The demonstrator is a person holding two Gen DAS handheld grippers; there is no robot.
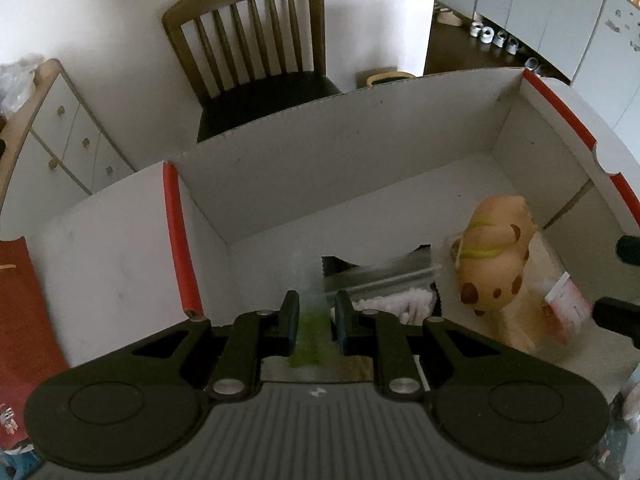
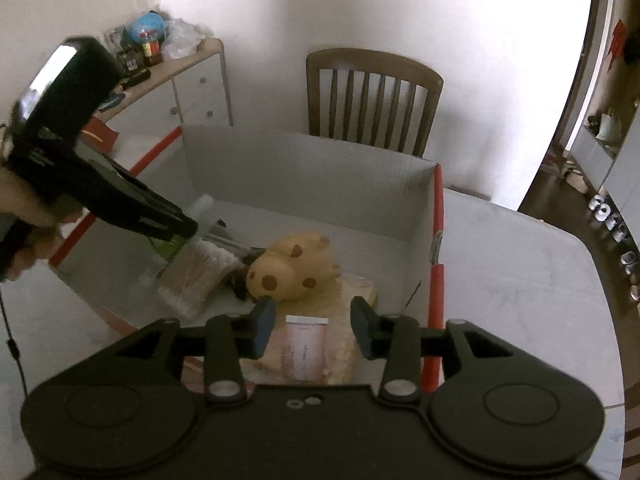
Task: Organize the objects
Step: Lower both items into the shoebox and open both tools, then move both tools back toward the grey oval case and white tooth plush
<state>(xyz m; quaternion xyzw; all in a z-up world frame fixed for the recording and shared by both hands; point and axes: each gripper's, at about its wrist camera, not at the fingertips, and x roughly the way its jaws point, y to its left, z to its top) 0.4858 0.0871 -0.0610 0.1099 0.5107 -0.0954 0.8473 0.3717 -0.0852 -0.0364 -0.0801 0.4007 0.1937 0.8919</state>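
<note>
Your left hand-held gripper (image 1: 316, 320) pinches a clear bottle (image 1: 310, 316) with a green label, its long axis along the fingers, white cap pointing down-forward into the white cardboard box (image 1: 320, 152). Below lie cotton swabs (image 2: 196, 276); right of them, a tan spotted toy (image 2: 292, 268). Your right hand-held gripper (image 2: 314, 326) hangs partly spread, pads clear, over a packaged item (image 2: 308, 356).

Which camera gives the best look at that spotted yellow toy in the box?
The right wrist view: the spotted toy lies whole and sharp mid-frame. The left wrist view shows it off to the side, slightly blurred.
</note>
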